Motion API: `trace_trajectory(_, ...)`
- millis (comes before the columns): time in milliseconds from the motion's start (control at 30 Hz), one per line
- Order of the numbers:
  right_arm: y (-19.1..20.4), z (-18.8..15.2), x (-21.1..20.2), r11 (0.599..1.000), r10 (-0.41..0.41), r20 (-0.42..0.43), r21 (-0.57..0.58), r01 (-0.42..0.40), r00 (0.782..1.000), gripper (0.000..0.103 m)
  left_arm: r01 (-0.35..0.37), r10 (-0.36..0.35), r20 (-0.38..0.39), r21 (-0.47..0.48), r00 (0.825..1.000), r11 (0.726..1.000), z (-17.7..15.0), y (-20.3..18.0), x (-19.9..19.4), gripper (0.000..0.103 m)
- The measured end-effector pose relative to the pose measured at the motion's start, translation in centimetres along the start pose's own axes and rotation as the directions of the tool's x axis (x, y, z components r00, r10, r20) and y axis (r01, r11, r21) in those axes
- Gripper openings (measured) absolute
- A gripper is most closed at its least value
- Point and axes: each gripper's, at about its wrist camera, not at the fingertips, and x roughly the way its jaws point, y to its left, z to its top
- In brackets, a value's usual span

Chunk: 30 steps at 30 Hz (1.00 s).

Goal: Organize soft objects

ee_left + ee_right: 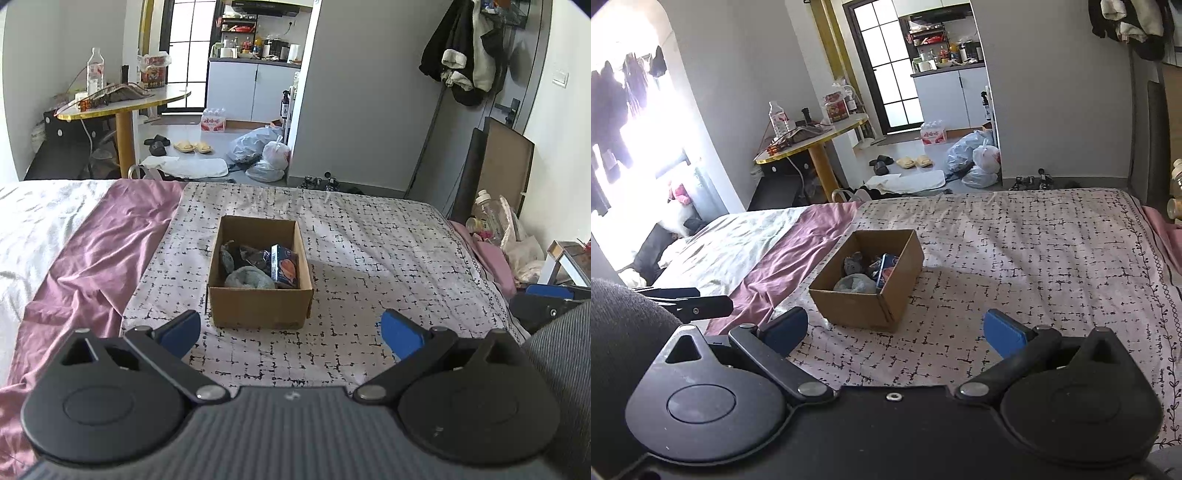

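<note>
On the patterned bedspread the cardboard box already holds 2 or so grey soft items and a small carton, so both the left gripper and right gripper (jaws spread, empty, just short of the box) should, I judge, approach slowly from above without nudging its near wall.

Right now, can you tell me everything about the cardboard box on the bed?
The cardboard box is plain brown, rectangular and open on top, with no lid showing. It sits flat on the checked blanket. Inside lie a grey fluffy cloth, darker soft things and a small blue packet leaning against the right wall. Neither gripper touches it.
</note>
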Motion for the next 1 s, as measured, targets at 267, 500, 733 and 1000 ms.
trace_trajectory(267, -0.4, -0.2, 0.1, 1.0, -0.007, 0.002, 0.017, 0.007, 1.0, 0.103, 0.0, 0.0, 0.002, -0.013, 1.0, 1.0, -0.1, -0.1, 0.2, 0.103)
trace_trajectory(500, -0.7, -0.2, 0.2, 1.0, -0.014, 0.004, 0.022, 0.014, 1.0, 0.103, -0.016, 0.016, 0.012, -0.003, 1.0, 1.0, -0.1, -0.6, 0.2, 0.103)
trace_trajectory(733, -0.8, -0.3, 0.1, 1.0, -0.016, 0.018, 0.015, 0.016, 1.0, 0.102, -0.024, 0.024, 0.018, -0.002, 1.0, 1.0, -0.2, -0.9, 0.3, 0.103)
trace_trajectory(1000, -0.9, -0.3, 0.0, 1.0, -0.005, 0.02, 0.01, 0.004, 1.0, 0.098, -0.033, 0.033, 0.021, 0.001, 0.999, 0.999, -0.2, -1.1, 0.3, 0.103)
